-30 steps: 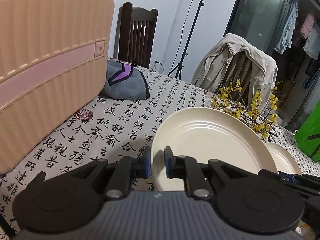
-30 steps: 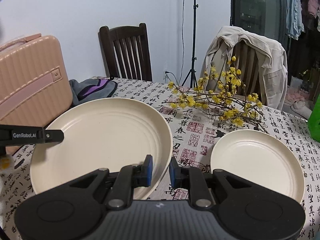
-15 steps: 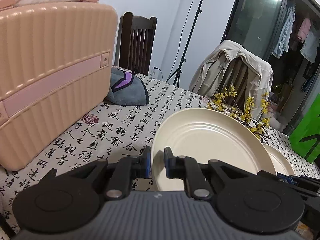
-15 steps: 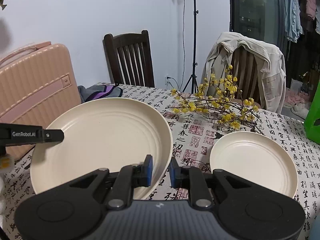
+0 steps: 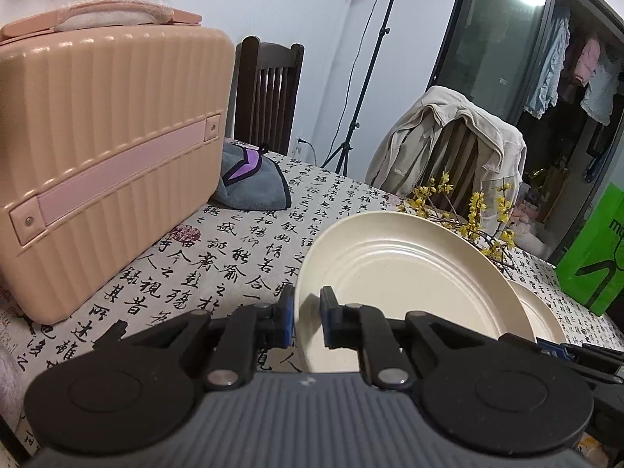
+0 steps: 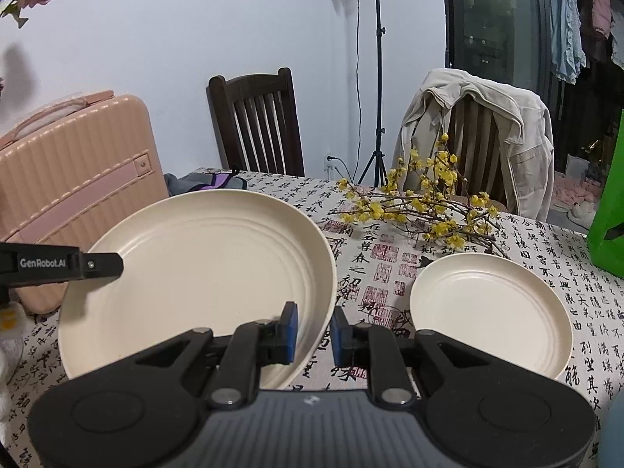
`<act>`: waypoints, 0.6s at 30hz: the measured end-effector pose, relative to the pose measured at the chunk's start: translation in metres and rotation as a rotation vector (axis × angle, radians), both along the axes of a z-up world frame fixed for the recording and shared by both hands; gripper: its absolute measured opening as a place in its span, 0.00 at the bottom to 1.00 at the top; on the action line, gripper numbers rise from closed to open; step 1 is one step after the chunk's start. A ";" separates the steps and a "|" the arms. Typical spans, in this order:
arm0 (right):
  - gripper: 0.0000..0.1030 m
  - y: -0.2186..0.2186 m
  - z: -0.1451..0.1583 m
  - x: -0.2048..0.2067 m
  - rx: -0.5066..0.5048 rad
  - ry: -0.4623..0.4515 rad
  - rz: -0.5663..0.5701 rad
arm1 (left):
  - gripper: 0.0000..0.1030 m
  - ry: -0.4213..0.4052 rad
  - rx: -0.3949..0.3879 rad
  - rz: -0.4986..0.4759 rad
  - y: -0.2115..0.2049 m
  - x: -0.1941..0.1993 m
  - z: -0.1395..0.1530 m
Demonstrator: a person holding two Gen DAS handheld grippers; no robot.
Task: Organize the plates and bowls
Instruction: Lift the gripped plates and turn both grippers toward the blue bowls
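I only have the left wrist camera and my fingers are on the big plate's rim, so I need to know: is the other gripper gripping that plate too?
Observer: Yes. The right gripper is shut on the rim of the large plate, on the side opposite yours.
Operator: The small plate is mostly hidden behind the big one for me. Is anything on it?
Observer: No. The small plate is empty and lies flat on the tablecloth.
Operator: Is it clear of the flowers?
Observer: The yellow flowering branch lies just behind it. Its nearest twigs reach about to the far rim, but I cannot tell whether they touch.
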State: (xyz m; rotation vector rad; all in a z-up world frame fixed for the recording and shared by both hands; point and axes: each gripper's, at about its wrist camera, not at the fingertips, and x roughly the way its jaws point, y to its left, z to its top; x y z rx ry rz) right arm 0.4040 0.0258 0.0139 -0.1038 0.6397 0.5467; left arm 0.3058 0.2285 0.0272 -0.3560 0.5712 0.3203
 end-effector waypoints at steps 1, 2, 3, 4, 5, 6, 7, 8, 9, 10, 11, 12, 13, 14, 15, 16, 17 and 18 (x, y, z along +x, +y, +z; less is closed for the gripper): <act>0.16 -0.001 0.000 -0.001 0.001 0.000 -0.001 | 0.13 -0.001 -0.001 -0.001 -0.001 -0.002 0.001; 0.16 -0.002 0.000 -0.003 0.003 0.001 -0.002 | 0.13 -0.002 0.000 -0.002 -0.001 -0.003 0.001; 0.16 -0.002 0.000 -0.004 0.004 0.002 -0.002 | 0.13 -0.004 0.001 -0.003 -0.002 -0.005 0.002; 0.16 -0.003 0.001 -0.005 0.005 0.002 -0.003 | 0.13 -0.005 0.000 -0.003 -0.002 -0.006 0.002; 0.16 -0.004 0.001 -0.007 0.005 0.001 -0.003 | 0.13 -0.006 -0.001 -0.004 -0.003 -0.008 0.003; 0.16 -0.004 0.001 -0.009 0.005 -0.001 -0.004 | 0.13 -0.007 -0.002 -0.005 -0.003 -0.009 0.004; 0.16 -0.005 0.002 -0.010 0.005 -0.001 -0.005 | 0.13 -0.008 0.000 -0.006 -0.004 -0.010 0.004; 0.16 -0.006 0.002 -0.012 0.007 -0.002 -0.005 | 0.13 -0.009 0.002 -0.006 -0.005 -0.012 0.004; 0.16 -0.007 0.003 -0.014 0.008 -0.002 -0.006 | 0.13 -0.011 0.002 -0.007 -0.006 -0.013 0.005; 0.16 -0.008 0.003 -0.015 0.010 -0.002 -0.008 | 0.13 -0.012 0.002 -0.008 -0.007 -0.014 0.005; 0.16 -0.009 0.004 -0.016 0.011 -0.003 -0.009 | 0.13 -0.013 0.003 -0.008 -0.008 -0.016 0.006; 0.16 -0.010 0.005 -0.018 0.013 -0.003 -0.010 | 0.13 -0.015 0.005 -0.008 -0.009 -0.018 0.006; 0.16 -0.011 0.005 -0.019 0.013 -0.004 -0.010 | 0.13 -0.016 0.006 -0.009 -0.010 -0.020 0.007; 0.16 -0.012 0.006 -0.021 0.013 -0.005 -0.010 | 0.13 -0.018 0.008 -0.010 -0.012 -0.021 0.008; 0.16 -0.013 0.006 -0.022 0.014 -0.007 -0.011 | 0.13 -0.019 0.010 -0.011 -0.013 -0.023 0.008; 0.16 -0.014 0.007 -0.023 0.016 -0.007 -0.011 | 0.13 -0.021 0.012 -0.012 -0.014 -0.025 0.009; 0.16 -0.015 0.008 -0.025 0.017 -0.008 -0.012 | 0.13 -0.022 0.014 -0.013 -0.015 -0.026 0.010; 0.16 -0.016 0.008 -0.027 0.017 -0.009 -0.013 | 0.13 -0.023 0.014 -0.013 -0.016 -0.027 0.010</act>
